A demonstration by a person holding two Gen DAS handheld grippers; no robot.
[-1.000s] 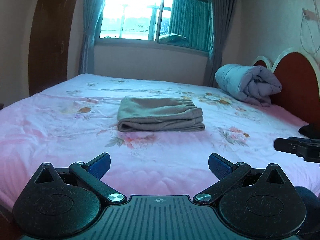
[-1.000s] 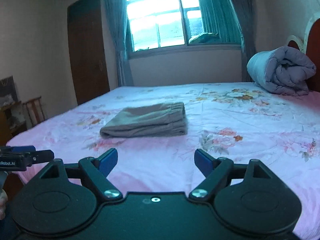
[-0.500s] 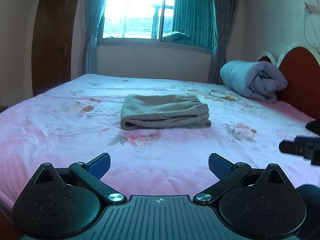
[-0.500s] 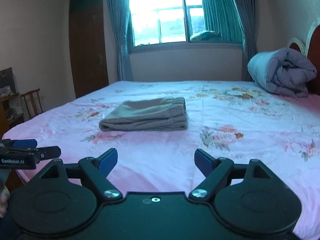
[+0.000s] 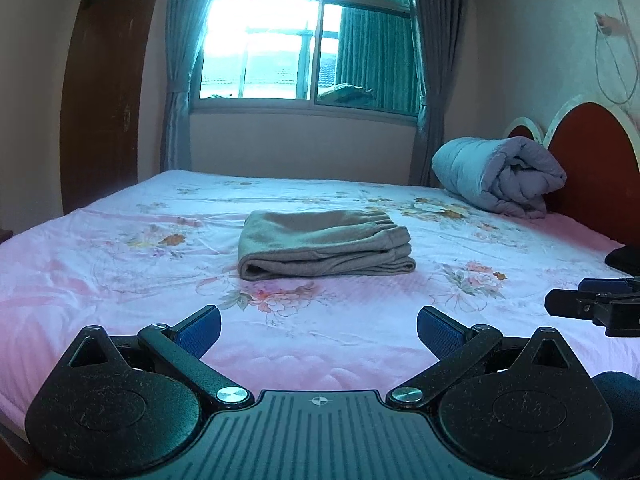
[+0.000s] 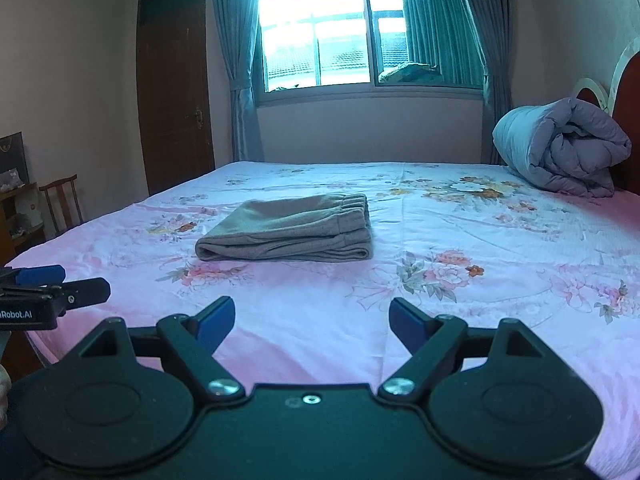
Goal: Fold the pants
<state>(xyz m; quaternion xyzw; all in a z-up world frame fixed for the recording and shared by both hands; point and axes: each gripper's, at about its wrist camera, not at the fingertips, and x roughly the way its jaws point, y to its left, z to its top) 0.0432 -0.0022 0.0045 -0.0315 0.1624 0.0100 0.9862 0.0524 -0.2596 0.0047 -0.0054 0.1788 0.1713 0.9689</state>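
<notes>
The grey-brown pants (image 5: 324, 243) lie folded in a compact stack on the middle of the pink floral bed (image 5: 120, 280), waistband to the right. They also show in the right wrist view (image 6: 288, 229). My left gripper (image 5: 319, 329) is open and empty, held near the bed's front edge, well short of the pants. My right gripper (image 6: 311, 319) is open and empty too, also back from the pants. Each gripper shows at the edge of the other's view: the right one (image 5: 596, 307), the left one (image 6: 52, 292).
A rolled grey-blue duvet (image 5: 500, 176) lies at the bed's far right by the red headboard (image 5: 592, 148). A window with curtains (image 5: 304, 40) is behind the bed, a brown door (image 6: 172, 92) at left. A wooden chair (image 6: 60, 200) stands at far left.
Both grippers have tilted up and drawn slightly back; the pants sit lower in the views. The pants have not moved and both grippers stay open.
</notes>
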